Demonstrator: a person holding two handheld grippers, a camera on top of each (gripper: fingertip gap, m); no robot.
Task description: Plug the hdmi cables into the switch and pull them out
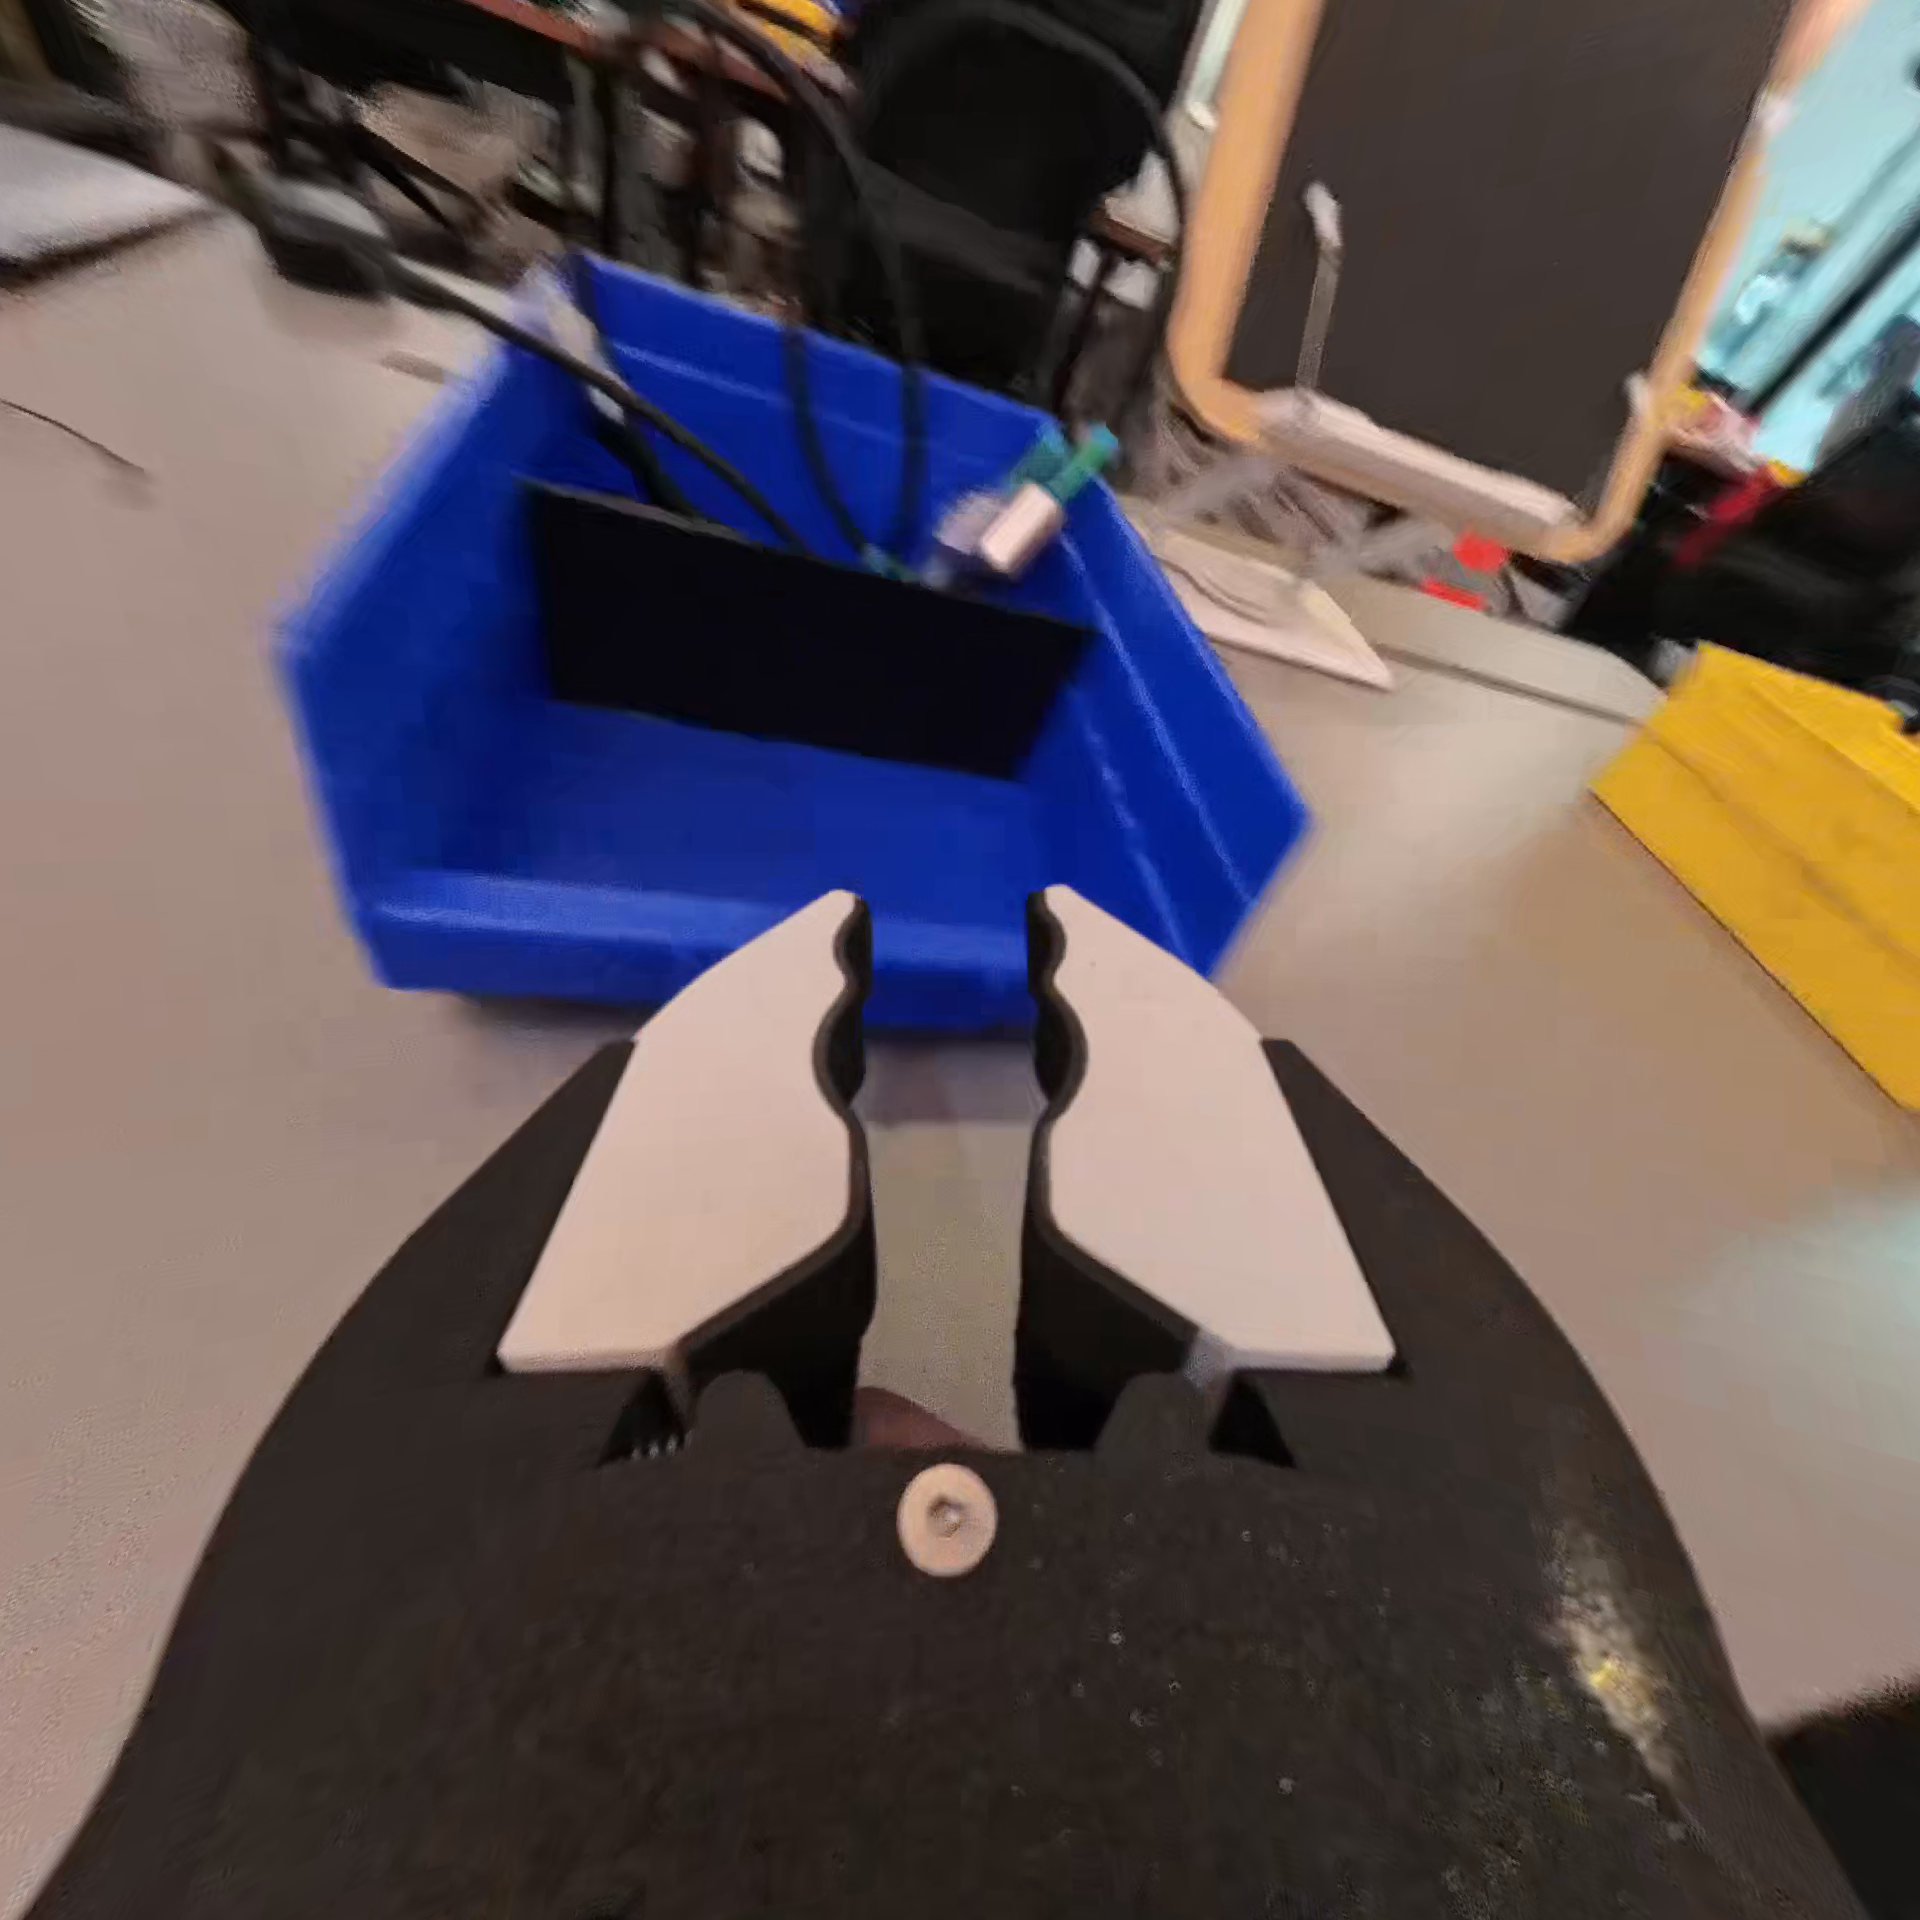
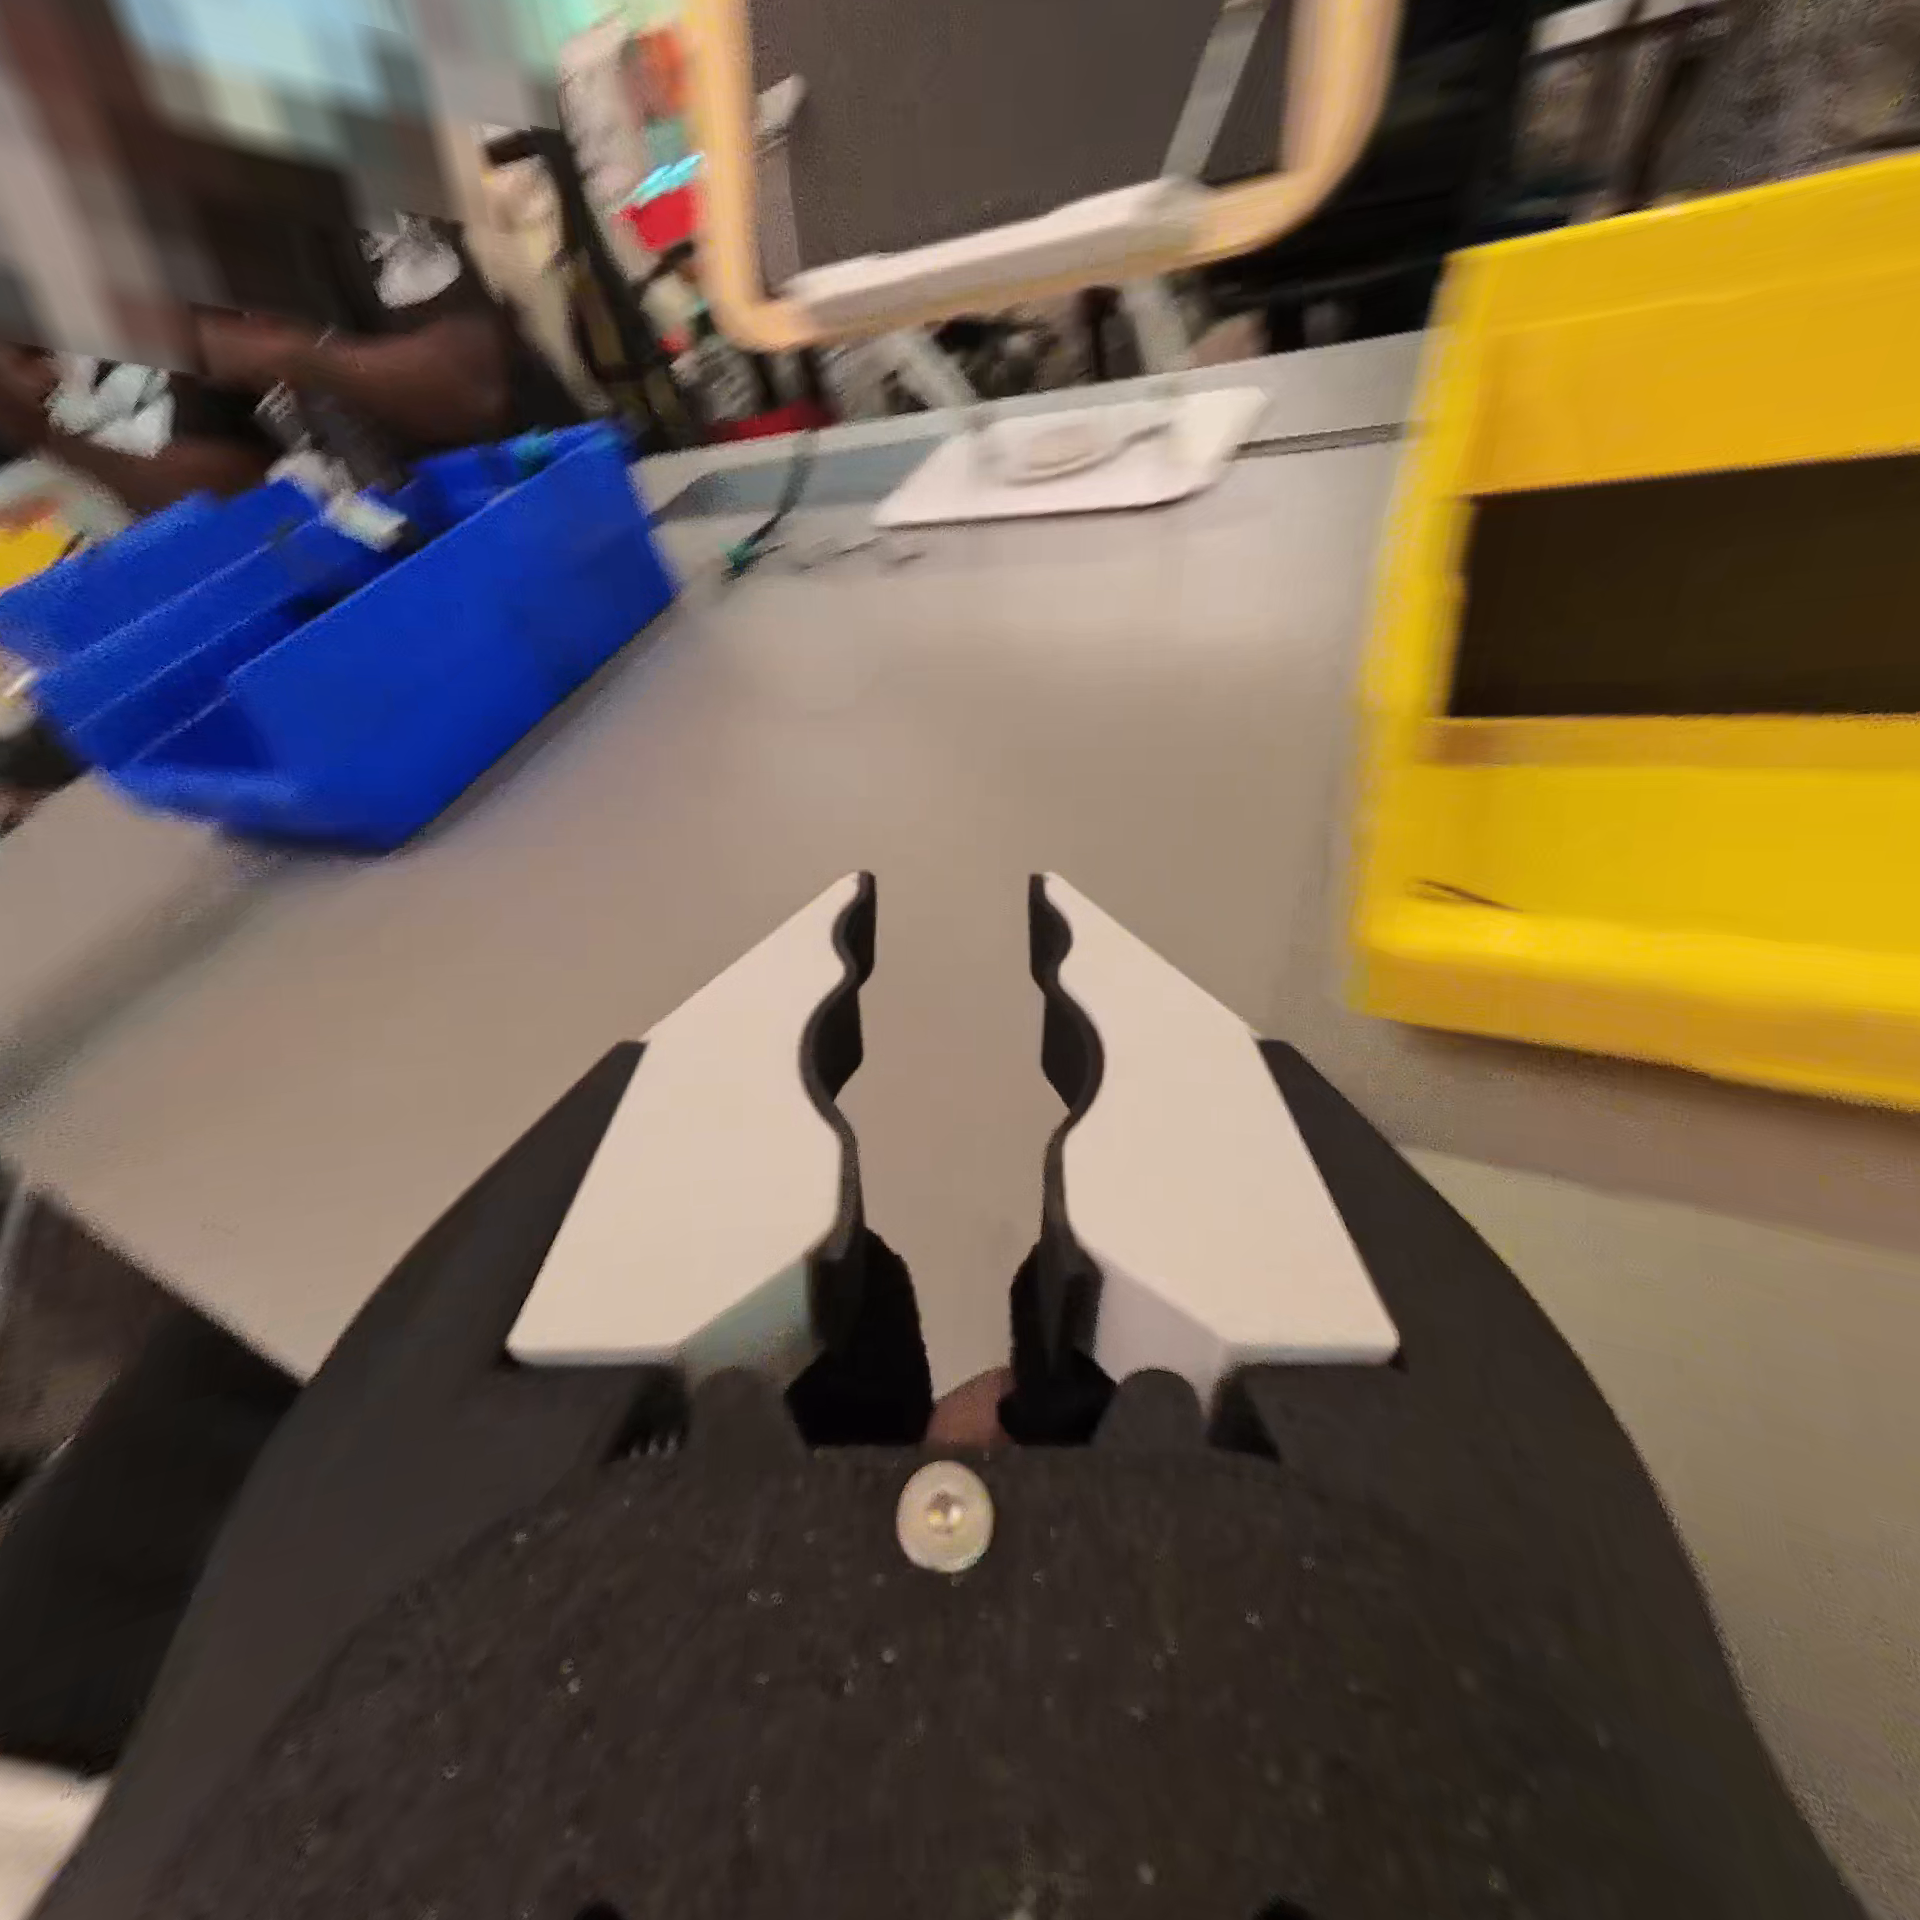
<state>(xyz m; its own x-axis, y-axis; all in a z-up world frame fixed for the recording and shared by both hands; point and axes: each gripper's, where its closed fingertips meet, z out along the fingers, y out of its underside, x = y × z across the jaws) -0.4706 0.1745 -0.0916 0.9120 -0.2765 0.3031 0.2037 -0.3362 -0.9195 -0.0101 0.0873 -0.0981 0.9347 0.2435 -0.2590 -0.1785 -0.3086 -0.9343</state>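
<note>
Black cables (image 1: 665,416) run from the clutter behind the tabletop over the back wall of the blue bin (image 1: 727,831) and drop behind a dark divider panel (image 1: 800,665). Too blurred to confirm they're HDMI, and no switch can be picked out in either view.

A small silver connector (image 1: 1013,530) with a green-tagged lead sits at the bin's back right corner; type unclear.

Handling, as a guess: cables are light, limp along the run and springy where they bend, so the jacket will twist or slide if pinched. Grab the rigid moulded plug body just behind the metal shell, flat faces against the fingers. Don't pull on the cord. Expect friction at the port, so push and pull straight.

Left gripper (image 1: 945,914): fingers spread, nothing between them, hanging just short of the bin's low front lip and pointing into it.

Right gripper (image 2: 951,894): fingers spread, empty, over bare grey tabletop (image 2: 935,675), between the blue bin to its left and a yellow bin (image 2: 1642,831) to its right, well apart from the cables.

Both views are motion-blurred.
</note>
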